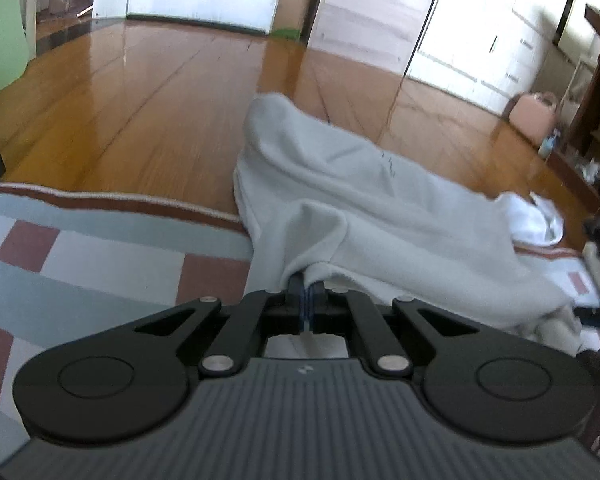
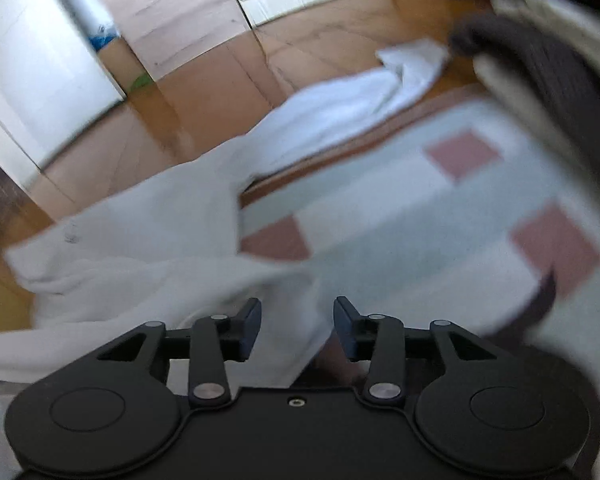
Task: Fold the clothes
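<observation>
My left gripper (image 1: 307,300) is clamped on a hem of the pale grey garment (image 1: 364,200); my right gripper (image 2: 297,322) stands part-open with nothing pinched, a loose fold lying just under and left of its fingers. From the left grip the garment runs away over the far edge of the checked rug (image 1: 100,248) onto the wood floor (image 1: 140,100), long axis roughly along my left fingers. Right is nearer the free edge, so I'd judge it takes the next pinch.
</observation>
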{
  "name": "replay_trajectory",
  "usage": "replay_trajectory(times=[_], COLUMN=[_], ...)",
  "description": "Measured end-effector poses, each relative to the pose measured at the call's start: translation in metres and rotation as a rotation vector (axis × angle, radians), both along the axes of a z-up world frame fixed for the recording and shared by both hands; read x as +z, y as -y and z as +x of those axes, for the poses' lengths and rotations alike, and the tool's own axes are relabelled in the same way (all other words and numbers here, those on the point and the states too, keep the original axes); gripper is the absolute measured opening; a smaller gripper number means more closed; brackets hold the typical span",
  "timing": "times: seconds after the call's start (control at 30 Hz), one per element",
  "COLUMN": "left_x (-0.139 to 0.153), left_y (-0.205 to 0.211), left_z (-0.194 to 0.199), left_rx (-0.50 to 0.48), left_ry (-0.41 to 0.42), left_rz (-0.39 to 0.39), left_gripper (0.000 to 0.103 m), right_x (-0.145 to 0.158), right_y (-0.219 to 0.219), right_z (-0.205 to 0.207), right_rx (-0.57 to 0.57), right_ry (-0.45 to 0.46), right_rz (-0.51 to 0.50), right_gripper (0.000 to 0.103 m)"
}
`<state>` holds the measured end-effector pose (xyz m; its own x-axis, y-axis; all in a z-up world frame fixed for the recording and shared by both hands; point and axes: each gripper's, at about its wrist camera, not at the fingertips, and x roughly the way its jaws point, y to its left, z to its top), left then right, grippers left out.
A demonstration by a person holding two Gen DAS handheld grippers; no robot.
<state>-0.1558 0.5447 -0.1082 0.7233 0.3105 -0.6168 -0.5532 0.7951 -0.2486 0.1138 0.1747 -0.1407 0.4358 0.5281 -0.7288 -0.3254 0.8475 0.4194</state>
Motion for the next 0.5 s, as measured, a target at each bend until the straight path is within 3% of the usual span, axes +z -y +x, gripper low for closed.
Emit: replay_trajectory(times=[0.17,0.3,0.33,0.37,0.43,0.5], left_x=[0.0,0.002,0.004,0.007,0.015,0.029], left_y=[-0.001,-0.008,-0.009,-0.009,-0.008,-0.003], left_z=[0.007,0.005,0.002,-0.001,-0.007,-0.015], left_rx=[0.007,0.033,0.046,0.06,0.081,0.09], left_ry=[-0.015,0.006,0.014,0.023,0.048,0.084], left_rz=[0.015,-0.012,-0.005,0.009,0.046,0.101], left_gripper=[0.002,0.002,0.002,0.002,0.002,0.002], right_x=[0.002,-0.013,-0.016,-0.019,-0.005,0.021], right_y=[-0.001,-0.025,-0.029,-0.032,-0.026,-0.019], right_z=[-0.026,-0.038,-0.04,-0.042,-0.045,-0.051], right_rx=[0.047,0.148,0.155,0.162,0.16,0.171], right_ry=[-0.115,-0.174,-0.171,-0.168,-0.093,0.059], right_rz=[0.12,0.111,0.104,0.097,0.087,0.015], right_gripper=[0.051,0.051,0.037,0.005,0.006,0.006])
